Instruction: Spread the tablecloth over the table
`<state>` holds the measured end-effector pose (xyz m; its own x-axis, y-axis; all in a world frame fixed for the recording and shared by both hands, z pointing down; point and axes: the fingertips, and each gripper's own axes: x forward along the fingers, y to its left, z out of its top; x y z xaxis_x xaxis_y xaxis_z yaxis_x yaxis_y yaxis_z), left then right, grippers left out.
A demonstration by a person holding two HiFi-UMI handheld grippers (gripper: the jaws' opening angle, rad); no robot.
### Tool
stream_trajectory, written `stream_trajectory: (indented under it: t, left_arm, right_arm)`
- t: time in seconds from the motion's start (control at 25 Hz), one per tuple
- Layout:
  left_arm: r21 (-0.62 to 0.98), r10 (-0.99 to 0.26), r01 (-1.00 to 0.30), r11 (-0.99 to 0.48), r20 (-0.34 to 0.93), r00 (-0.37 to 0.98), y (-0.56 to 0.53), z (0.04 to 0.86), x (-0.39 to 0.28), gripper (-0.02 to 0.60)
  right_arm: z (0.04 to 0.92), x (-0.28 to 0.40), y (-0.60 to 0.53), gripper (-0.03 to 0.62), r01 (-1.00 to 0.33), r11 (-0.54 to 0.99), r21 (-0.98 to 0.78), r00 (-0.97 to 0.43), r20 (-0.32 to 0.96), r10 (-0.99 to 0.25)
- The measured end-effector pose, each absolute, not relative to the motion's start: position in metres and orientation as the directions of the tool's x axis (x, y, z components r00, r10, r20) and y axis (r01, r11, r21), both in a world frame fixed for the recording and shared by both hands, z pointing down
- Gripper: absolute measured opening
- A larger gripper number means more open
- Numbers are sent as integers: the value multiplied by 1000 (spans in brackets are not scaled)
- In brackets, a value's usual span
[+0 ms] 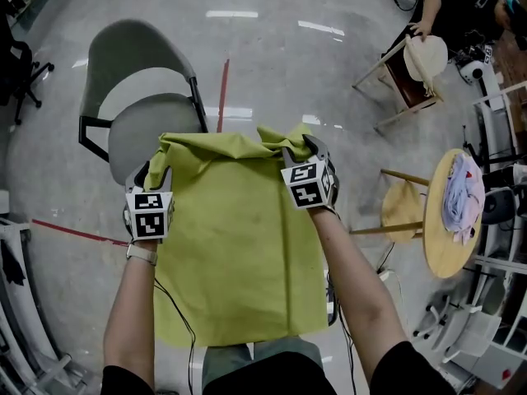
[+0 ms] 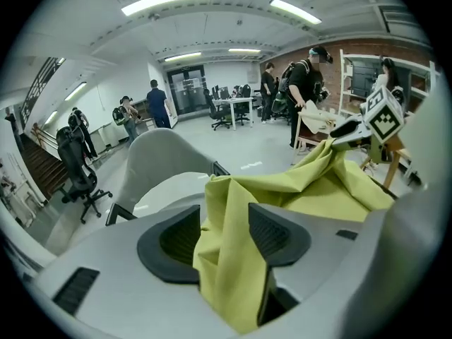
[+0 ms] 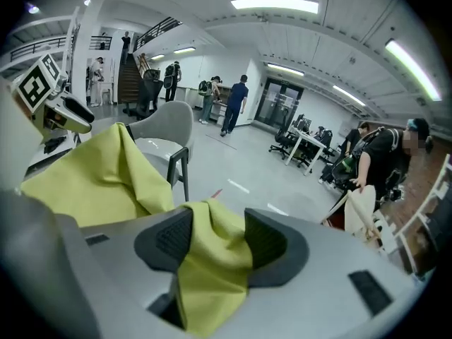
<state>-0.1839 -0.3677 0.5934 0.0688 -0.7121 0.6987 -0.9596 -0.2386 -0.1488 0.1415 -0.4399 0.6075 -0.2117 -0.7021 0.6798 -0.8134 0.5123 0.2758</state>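
The cloth (image 1: 239,253) is lying loose between the parted jaws of the left gripper (image 2: 224,221) and right gripper (image 3: 217,224), trailing back beneath both, probably over the table. Bunched folds could be snagging a jaw, dragging it askew.

**Cloth Conceals Its Support**

The yellow-green fabric tablecloth (image 1: 239,253) covers whatever carries it, so the counter cannot be made out. It hides the front of the grey plastic chair (image 1: 140,134). A dark-clothed person (image 1: 457,11) is cut off by the upper edge.
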Motion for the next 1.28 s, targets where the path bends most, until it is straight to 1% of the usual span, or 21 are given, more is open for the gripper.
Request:
stream_trajectory:
  t: [0.12,0.24,0.56,0.88,1.28]
  left_arm:
    - [-135,-709,-959,-250,700,86,-359,592,-180,246]
    - [-133,-712,-956,-261,695,98,-348,585,-176,270]
    - [-108,-723,-957,-270,679,127,-303,560,-180,331]
    - [-98,-724,-957,-273,676,137,-235,534,-199,337]
    - [-38,-685,-959,-282,708,174,-123,546,-210,337]
  right_arm:
    - [603,145,-436,261,-817,499,288,-202,667,-717]
    - [592,149,-432,284,-827,481,291,-197,651,-733]
    - [539,145,-408,285,-847,442,297,-203,588,-783]
    - [510,132,-344,285,-855,439,277,-211,586,-782]
    - [503,113,-226,285,-867,448,217,-225,632,-741]
